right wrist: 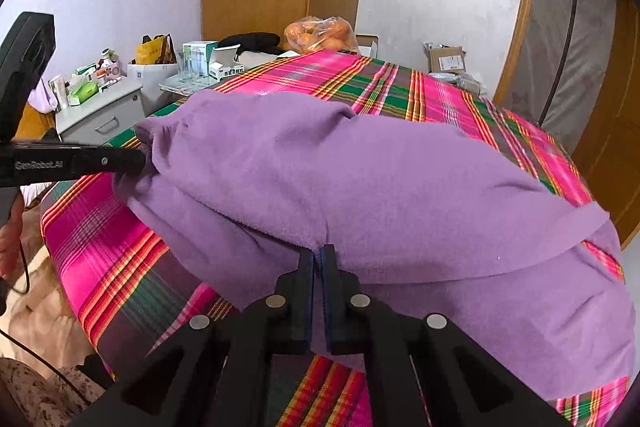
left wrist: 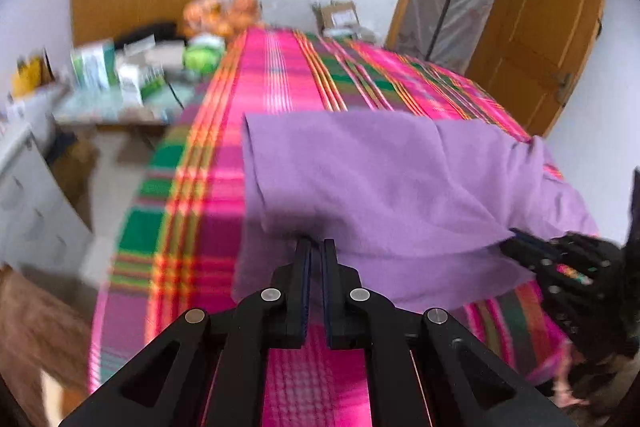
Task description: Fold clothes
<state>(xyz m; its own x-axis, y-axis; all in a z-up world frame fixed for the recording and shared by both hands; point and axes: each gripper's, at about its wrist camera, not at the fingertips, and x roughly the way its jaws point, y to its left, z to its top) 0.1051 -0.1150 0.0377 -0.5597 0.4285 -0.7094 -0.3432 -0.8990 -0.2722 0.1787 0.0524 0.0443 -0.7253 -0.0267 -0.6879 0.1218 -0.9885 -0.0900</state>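
You have both tools clenched on the near edge of the purple fleece garment (right wrist: pixel 360 179), one at each end, so the fold stays square as you carry it. The left tool (left wrist: pixel 316 247) pinches the cloth close to its left end; the right tool (right wrist: pixel 319 253) pinches it further along, where two layers already meet. The garment lies across the plaid bedspread (left wrist: pixel 224 155) on the bed, its upper layer doubled over the lower one, which suggests a fold in progress. Holding both corners at once keeps the edge taut and level. Judging by the slack near the right end, you would likely need to lay it flat before letting go.
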